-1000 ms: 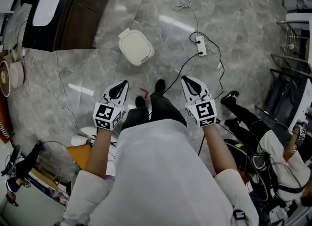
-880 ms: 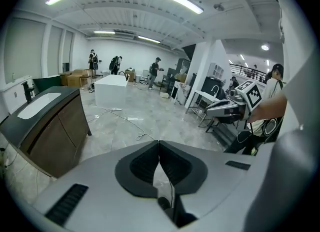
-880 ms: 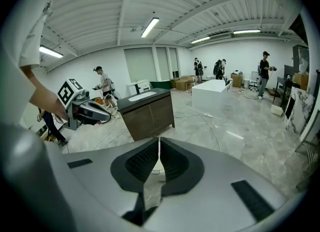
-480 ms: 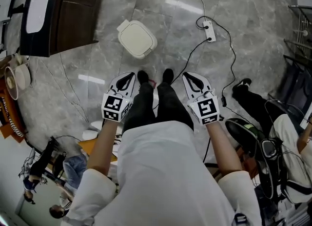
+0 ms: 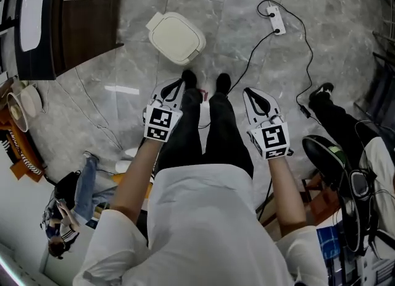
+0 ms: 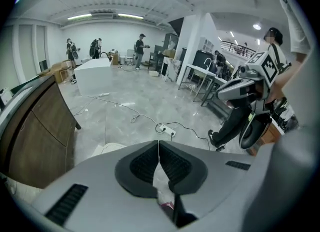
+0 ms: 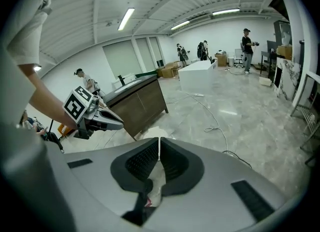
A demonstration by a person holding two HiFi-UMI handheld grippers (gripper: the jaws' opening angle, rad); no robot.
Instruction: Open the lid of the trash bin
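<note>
1. Left gripper [image 5: 178,86]: its own view shows the jaws [image 6: 159,152] pressed together along their ribbed pads, with nothing pinched between them. It points down at the floor and touches nothing.
2. Right gripper [image 5: 252,94]: its own view likewise shows the jaws [image 7: 159,148] closed pad to pad and empty, clear of everything.
3. Bin [image 5: 177,36]: it stands on the grey floor with its cream lid down. In the head view it is at 12 o'clock from the left gripper and about 10 o'clock from the right one, well apart from both.
4. The person's shoes [image 5: 189,79] are between the two grippers, with the bin just beyond the toes at 12 o'clock.
5. Cabinet [image 5: 86,13]: it is at 9 o'clock from the bin.
6. Power strip [image 5: 275,20]: it is at 3 o'clock from the bin, and its cable runs back toward the right gripper.
</note>
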